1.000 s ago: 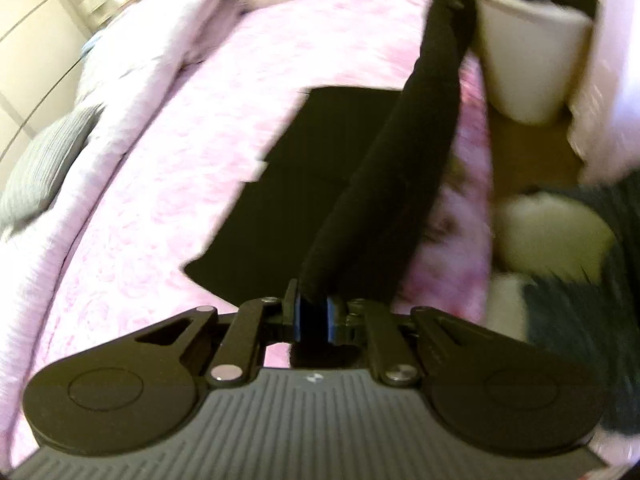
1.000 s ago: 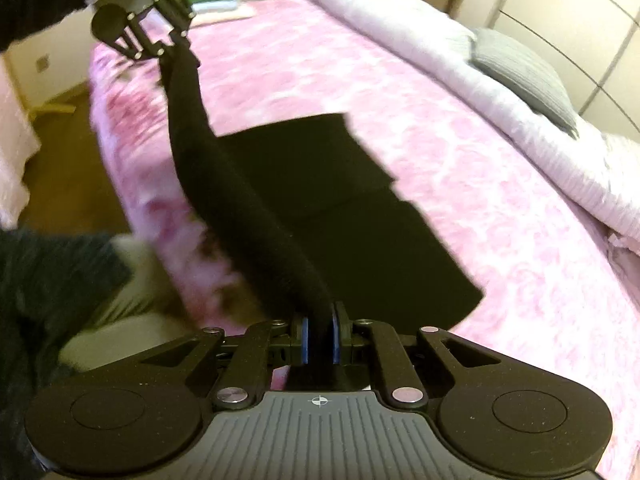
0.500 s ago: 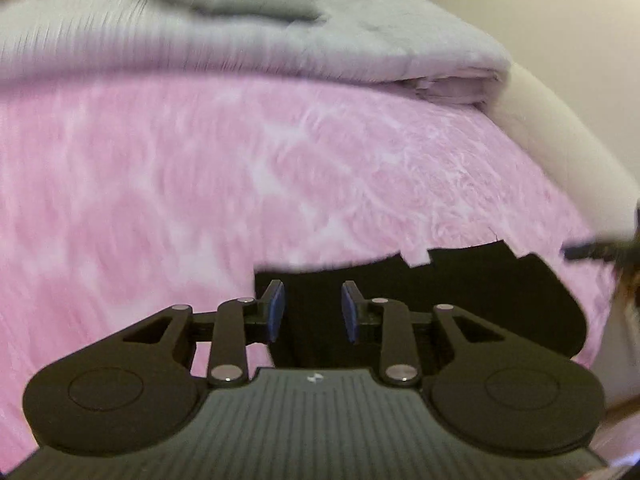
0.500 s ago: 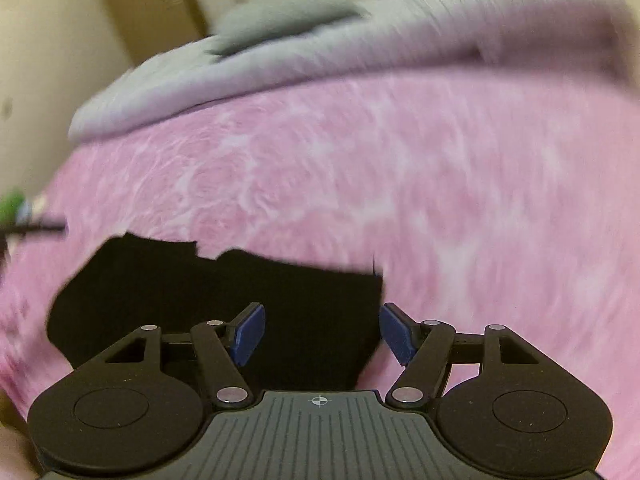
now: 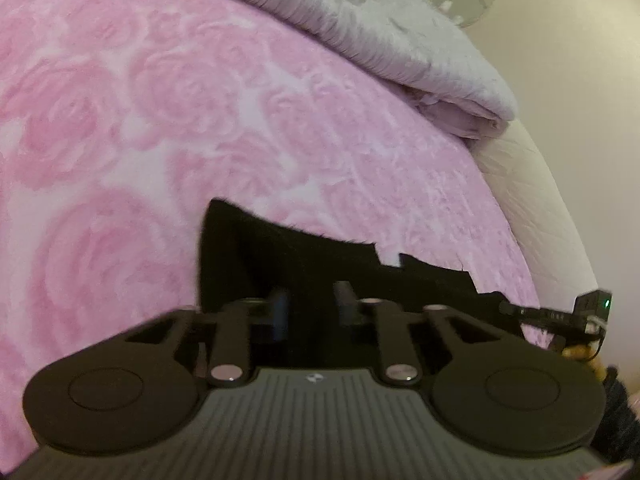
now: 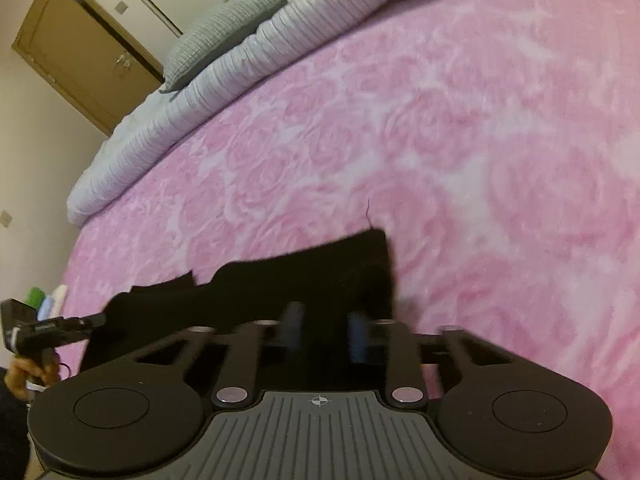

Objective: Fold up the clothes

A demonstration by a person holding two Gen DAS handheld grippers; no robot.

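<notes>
Light: soft, dim, warm indoor light, no glare.
Shadows: faint; the black garment [image 5: 304, 264] shows no detail.
Blur: tool fingers [image 6: 292, 326] smeared by motion in both views.
Edges: fisheye bends the bed [image 6: 480, 120]; corners go dark.

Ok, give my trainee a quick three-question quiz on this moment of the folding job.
1. True or false: the black garment lies on a pink rose-patterned blanket.
2. What are the jaws of the left gripper and right gripper doing? A) closing over the garment B) lifting a pillow
3. What colour is the pillow at the bed's far end?

Key: 1 true; 2 A; 3 grey.
</notes>
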